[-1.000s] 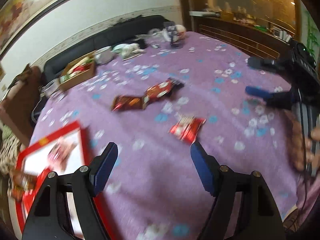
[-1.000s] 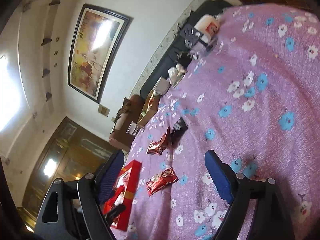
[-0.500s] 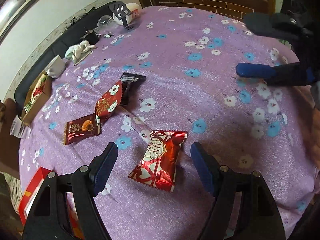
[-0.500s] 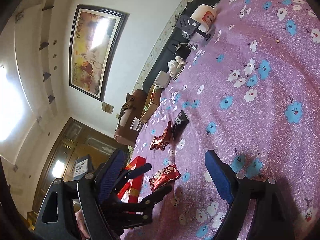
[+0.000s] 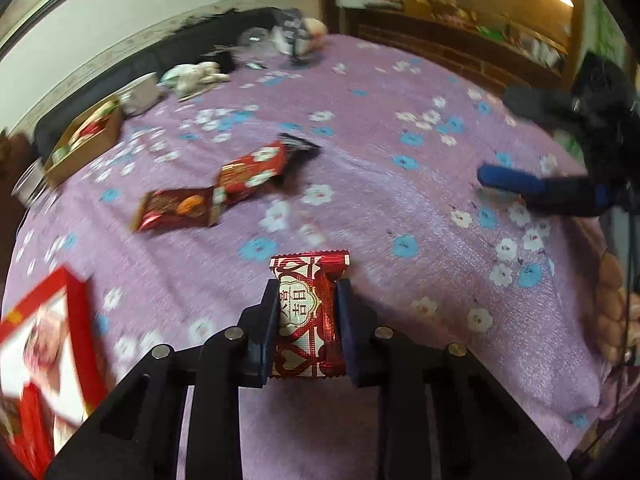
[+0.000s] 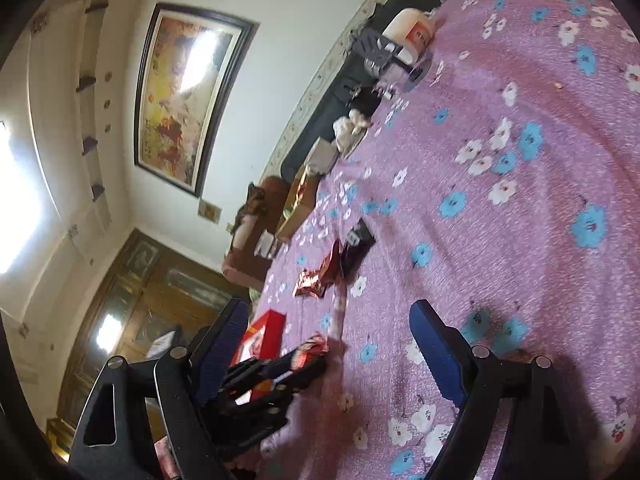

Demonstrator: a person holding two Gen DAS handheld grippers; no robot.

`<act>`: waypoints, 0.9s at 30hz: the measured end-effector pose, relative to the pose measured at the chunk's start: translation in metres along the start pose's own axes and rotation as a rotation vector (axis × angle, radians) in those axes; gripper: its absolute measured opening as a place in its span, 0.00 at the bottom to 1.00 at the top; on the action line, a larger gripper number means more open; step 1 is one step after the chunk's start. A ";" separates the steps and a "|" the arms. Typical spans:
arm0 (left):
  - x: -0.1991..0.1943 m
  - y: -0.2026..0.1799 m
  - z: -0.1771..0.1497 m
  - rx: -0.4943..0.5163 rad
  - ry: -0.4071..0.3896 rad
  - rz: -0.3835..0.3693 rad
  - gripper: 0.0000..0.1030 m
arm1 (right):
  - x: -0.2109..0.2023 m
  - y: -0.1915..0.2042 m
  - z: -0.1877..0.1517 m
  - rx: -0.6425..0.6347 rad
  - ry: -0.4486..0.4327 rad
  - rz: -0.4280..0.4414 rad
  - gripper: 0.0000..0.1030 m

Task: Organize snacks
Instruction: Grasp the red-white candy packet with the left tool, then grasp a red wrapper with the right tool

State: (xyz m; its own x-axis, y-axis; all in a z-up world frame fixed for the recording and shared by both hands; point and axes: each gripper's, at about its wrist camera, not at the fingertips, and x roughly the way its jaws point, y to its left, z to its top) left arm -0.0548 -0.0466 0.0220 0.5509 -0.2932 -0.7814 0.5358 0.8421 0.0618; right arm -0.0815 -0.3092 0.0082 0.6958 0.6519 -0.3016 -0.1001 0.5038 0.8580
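Two grippers are in view over a worktop [image 5: 400,208] covered in purple flowered cloth. The left gripper [image 5: 307,312] has just been closing, and its blue pads now press both sides of a red snack packet [image 5: 308,300], which sits between them just above the cloth. The right gripper [image 6: 332,336] stands wide open with nothing between its fingers. Three more snack packets [image 5: 224,188] lie together farther back, and a red box [image 5: 48,340] sits at the worktop's left edge.
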 end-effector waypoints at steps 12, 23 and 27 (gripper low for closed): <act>-0.068 0.043 -0.040 -0.223 -0.110 -0.059 0.24 | 0.109 0.106 0.042 -0.367 0.225 -0.229 0.83; -0.096 0.057 -0.068 -0.279 -0.127 -0.089 0.24 | 0.242 0.081 0.044 -0.593 0.435 -0.366 0.81; -0.101 0.063 -0.072 -0.300 -0.130 -0.089 0.24 | 0.251 0.079 0.033 -0.628 0.484 -0.361 0.82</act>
State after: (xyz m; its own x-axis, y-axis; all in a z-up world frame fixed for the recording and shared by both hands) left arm -0.1229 0.0690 0.0602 0.5976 -0.4106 -0.6887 0.3843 0.9005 -0.2034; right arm 0.1085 -0.1244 0.0141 0.3961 0.4891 -0.7771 -0.4046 0.8527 0.3305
